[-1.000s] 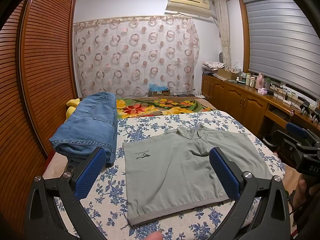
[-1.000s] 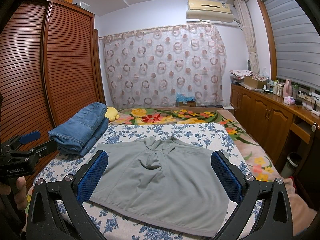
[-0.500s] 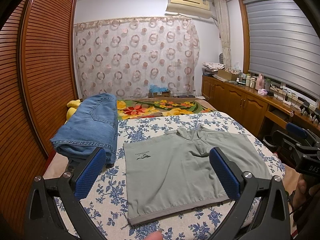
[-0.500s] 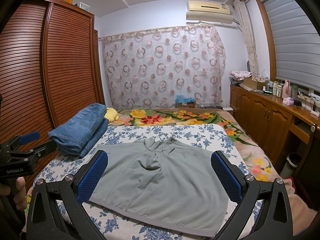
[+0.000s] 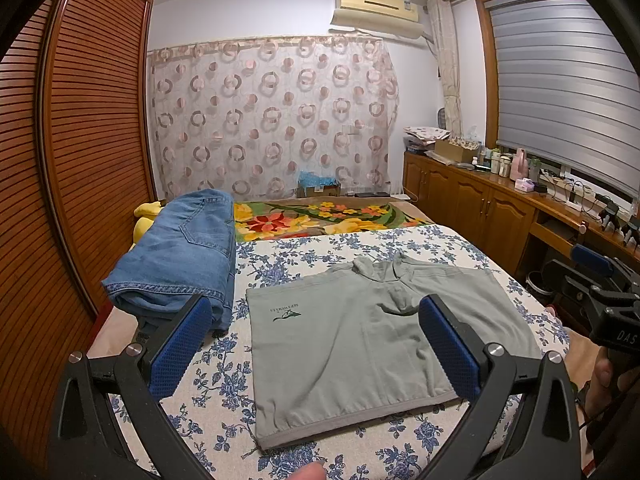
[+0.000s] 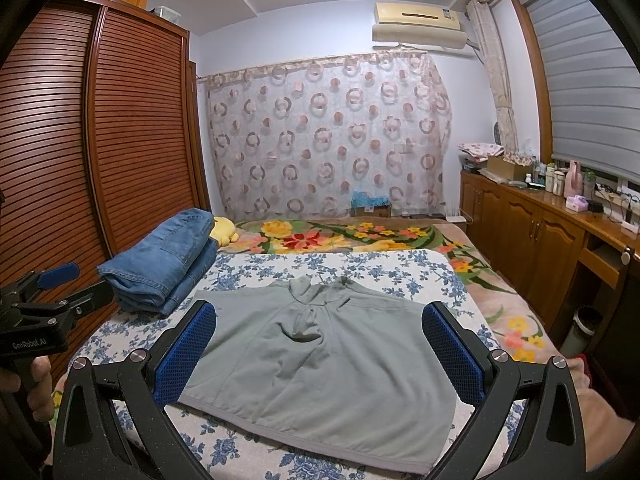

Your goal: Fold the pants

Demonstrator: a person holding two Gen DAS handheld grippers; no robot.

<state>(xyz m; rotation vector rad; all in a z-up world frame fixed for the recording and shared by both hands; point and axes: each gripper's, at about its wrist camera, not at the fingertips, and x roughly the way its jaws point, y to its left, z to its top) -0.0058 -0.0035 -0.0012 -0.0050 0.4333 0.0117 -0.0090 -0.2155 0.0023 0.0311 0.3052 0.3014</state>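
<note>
A: Position check. Where are the pants?

B: Grey-green soft cotton pants (image 5: 372, 344), flat on the blue-and-white floral bedsheet (image 5: 320, 248), roughly centred on the bed. The near edge is a straight banded hem or waistband; I cannot tell which. The far edge bunches into a small rumpled peak. Small dark logo on the left panel.

A: Already folded?

B: Partly, I judge. The outline is a squat rectangle, not full leg length, so the cloth looks doubled at least once. Lying flat gives a clean edge for the next crease.

A: Grippers?

B: Left gripper (image 5: 316, 348) hovers above the near half of the pants, blue-padded jaws spread wide, nothing between them. Right gripper (image 6: 320, 356) likewise: jaws wide apart, empty, held over the near edge. Neither touches the cloth. A hand (image 6: 38, 380) on the left handle shows at the edge of the right wrist view.

A: Why hold wide and high?

B: My reading: spread jaws are ready to drop over a hem corner each. Both cameras frame the whole garment, which suits choosing grasp points.

A: Anything else on the bed?

B: A stack of folded blue denim jeans (image 5: 180, 256) at the left edge, just beside the pants and apart from them. Probably a finished pile, parked clear of the working area. A yellow plush toy (image 6: 224, 230) sits behind it.
</note>
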